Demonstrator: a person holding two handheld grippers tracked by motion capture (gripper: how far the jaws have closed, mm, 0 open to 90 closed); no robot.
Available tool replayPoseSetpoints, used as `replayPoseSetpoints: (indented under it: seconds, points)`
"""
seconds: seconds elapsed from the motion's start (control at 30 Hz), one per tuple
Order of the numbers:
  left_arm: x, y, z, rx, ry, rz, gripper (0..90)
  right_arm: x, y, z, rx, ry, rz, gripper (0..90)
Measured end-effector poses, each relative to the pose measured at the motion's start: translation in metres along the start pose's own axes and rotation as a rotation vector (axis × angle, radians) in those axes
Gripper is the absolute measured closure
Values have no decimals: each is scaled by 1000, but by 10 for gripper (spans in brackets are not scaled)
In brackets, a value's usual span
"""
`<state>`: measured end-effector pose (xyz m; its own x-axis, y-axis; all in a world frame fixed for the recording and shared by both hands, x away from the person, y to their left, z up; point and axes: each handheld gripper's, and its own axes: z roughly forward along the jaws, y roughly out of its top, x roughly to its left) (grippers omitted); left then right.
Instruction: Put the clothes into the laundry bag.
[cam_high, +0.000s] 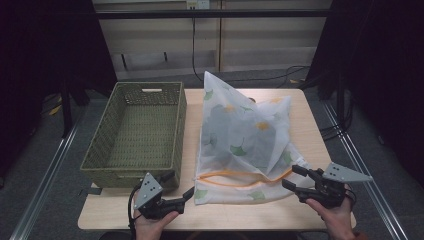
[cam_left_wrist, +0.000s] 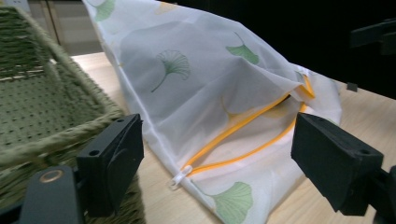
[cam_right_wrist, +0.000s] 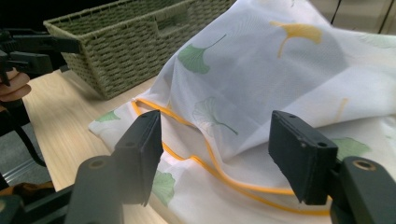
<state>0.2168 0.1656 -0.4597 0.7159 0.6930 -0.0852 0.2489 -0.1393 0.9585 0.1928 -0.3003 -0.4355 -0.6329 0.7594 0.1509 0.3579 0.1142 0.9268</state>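
Note:
A white mesh bag (cam_high: 245, 140) printed with green and yellow ginkgo leaves lies on the table, its back part puffed up. Its orange zipper (cam_high: 240, 178) runs along the near edge and gapes open; the white zipper pull (cam_left_wrist: 180, 176) sits at the left end. My left gripper (cam_high: 180, 186) is open just left of the bag's near-left corner, pointing at it, with nothing between its fingers. In the left gripper view the open left gripper (cam_left_wrist: 219, 144) frames the zipper mouth. My right gripper (cam_high: 291, 176) stands open at the bag's near-right corner, apart from the cloth; its own view has the right gripper (cam_right_wrist: 219, 149) over the zipper line.
A green woven basket (cam_high: 182, 125) with nothing in it stands left of the bag, close beside my left gripper. The light wooden table (cam_high: 310, 125) has bare room to the right of the bag and along its near edge. Cables lie on the floor beyond the table.

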Motion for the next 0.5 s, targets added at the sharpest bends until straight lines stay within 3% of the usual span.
replayPoseSetpoints:
  seconds: [0.2,0.33,0.5]
  points:
    - [4,-8,-3,-5,26,-27,169,-11,-7,-25,-40,-89,25,267]
    - [7,-14,-1,-4,21,-49,165,-20,-14,-36,-26,-140,71,269]
    - [6,-15,-1,-11,-7,-61,161,-20,-13,-25,12,-92,72,270]
